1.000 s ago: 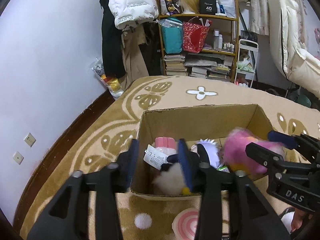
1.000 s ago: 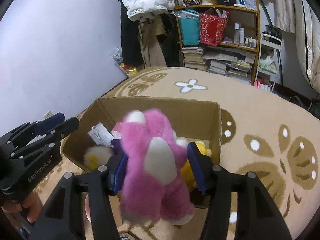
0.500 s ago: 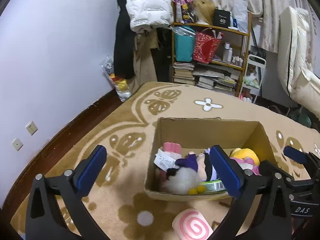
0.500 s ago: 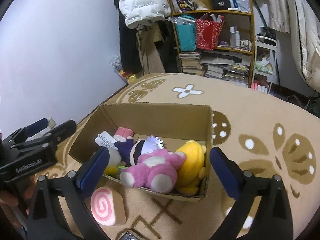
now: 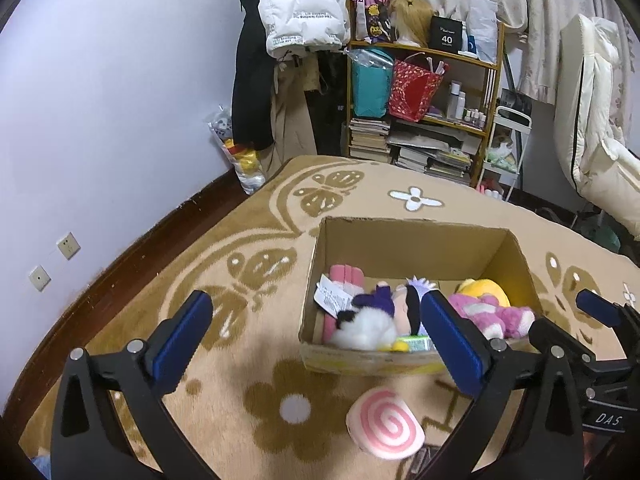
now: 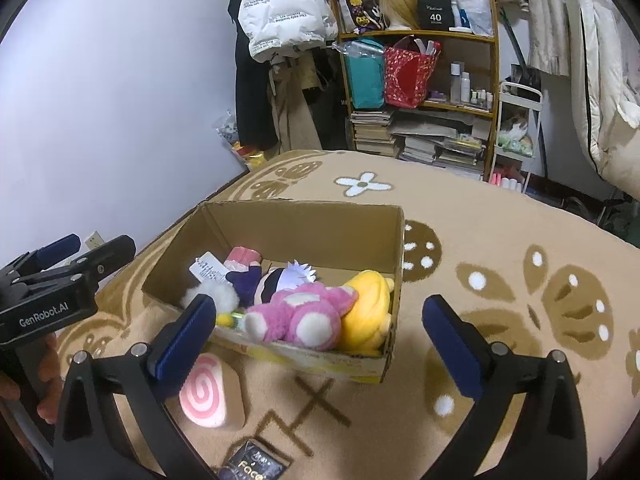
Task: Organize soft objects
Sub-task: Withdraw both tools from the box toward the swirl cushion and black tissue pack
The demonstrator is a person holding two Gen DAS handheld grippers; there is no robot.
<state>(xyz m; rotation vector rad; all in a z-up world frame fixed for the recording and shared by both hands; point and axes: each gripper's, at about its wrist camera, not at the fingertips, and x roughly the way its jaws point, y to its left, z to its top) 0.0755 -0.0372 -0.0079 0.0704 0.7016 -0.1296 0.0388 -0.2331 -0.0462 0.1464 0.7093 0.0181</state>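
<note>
Hovering: both grippers hang above the rug, short of the box, neither touching anything.
Left gripper (image 5: 312,336): fingers spread wide, nothing between them.
Right gripper (image 6: 320,336): fingers spread wide, nothing between them.
Cardboard box (image 6: 304,224): sits open on the rug (image 6: 500,240); its near wall looks low and creased.
Box contents: pink plush (image 6: 300,316) lies on its side against the near wall, touching the yellow plush (image 6: 368,308) in the near right corner; a dark-and-white doll (image 6: 276,280) and a white fluffy toy (image 5: 364,330) lie to the left; a paper tag (image 5: 332,300) sticks up.
Remaining item: pink swirl cushion (image 5: 384,424) lies on the rug just outside the near wall, apart from the box.
Other floor item: dark packet (image 6: 252,468) near the bottom edge; not soft, judged irrelevant.
Progress (judgement): most toys boxed; the cushion likely comes next.
Risk 1: the cushion is squat and squashy; a shallow pinch could let it slip out.
Risk 2: the near side is already crowded, so dropping there could roll the cushion back over the low wall.
Risk 3: the grippers hang close together; both reaching at once could knock fingers or nudge the box.
</note>
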